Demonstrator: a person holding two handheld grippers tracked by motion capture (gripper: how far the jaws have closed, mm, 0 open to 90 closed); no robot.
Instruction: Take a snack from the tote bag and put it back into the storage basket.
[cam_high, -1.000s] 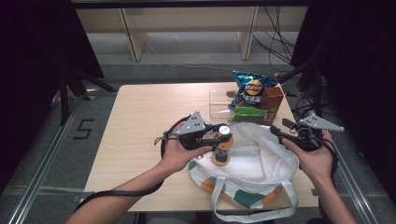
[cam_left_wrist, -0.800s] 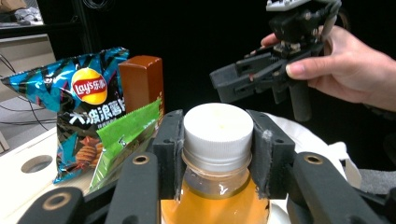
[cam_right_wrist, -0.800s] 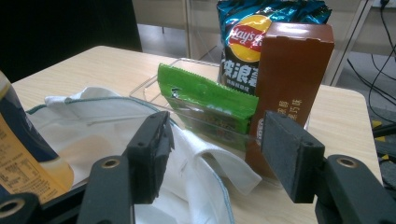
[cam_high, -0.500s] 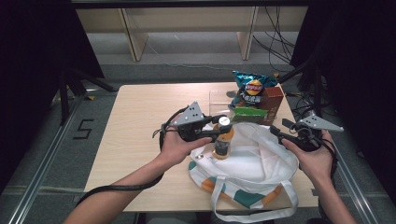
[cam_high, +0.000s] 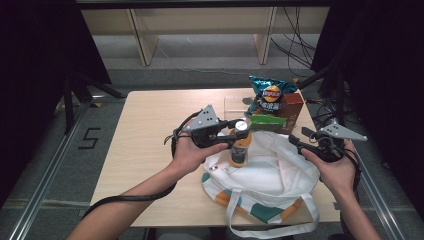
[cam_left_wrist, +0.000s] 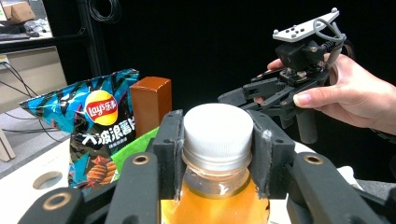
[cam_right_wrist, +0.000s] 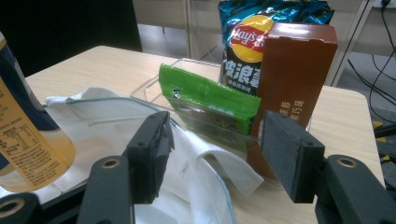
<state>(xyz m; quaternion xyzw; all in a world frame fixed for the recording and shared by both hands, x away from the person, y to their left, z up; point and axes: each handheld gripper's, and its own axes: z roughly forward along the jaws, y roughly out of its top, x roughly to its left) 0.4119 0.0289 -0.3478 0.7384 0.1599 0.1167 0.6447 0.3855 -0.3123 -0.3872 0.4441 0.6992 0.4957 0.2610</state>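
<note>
We see a light wooden table (cam_high: 150, 125) carrying a white tote bag (cam_high: 272, 175) with teal and orange patches on its outer face and white strap handles hanging toward the near edge; its mouth gapes upward. Behind the bag stands a clear plastic bin (cam_high: 235, 104) holding a blue Lay's chip bag (cam_high: 270, 95), a brown carton (cam_high: 292, 107) and a green snack packet (cam_high: 267, 120).

Over the bag's left rim we find the bottle (cam_high: 239, 150): clear plastic, filled with orange drink, upright, with a white ribbed screw cap (cam_left_wrist: 218, 130) and a label whose dark blue band and small print face the right gripper view. Its base hangs just above or at the bag's opening; we cannot tell whether it touches the cloth.

Our left gripper (cam_high: 235, 132) pinches the bottle at the neck, one black pad on either side of the cap, pressing against it. Our right gripper (cam_high: 296, 141) hovers at the bag's right rim with its jaws spread apart and nothing between them, pointing toward the bin.
</note>
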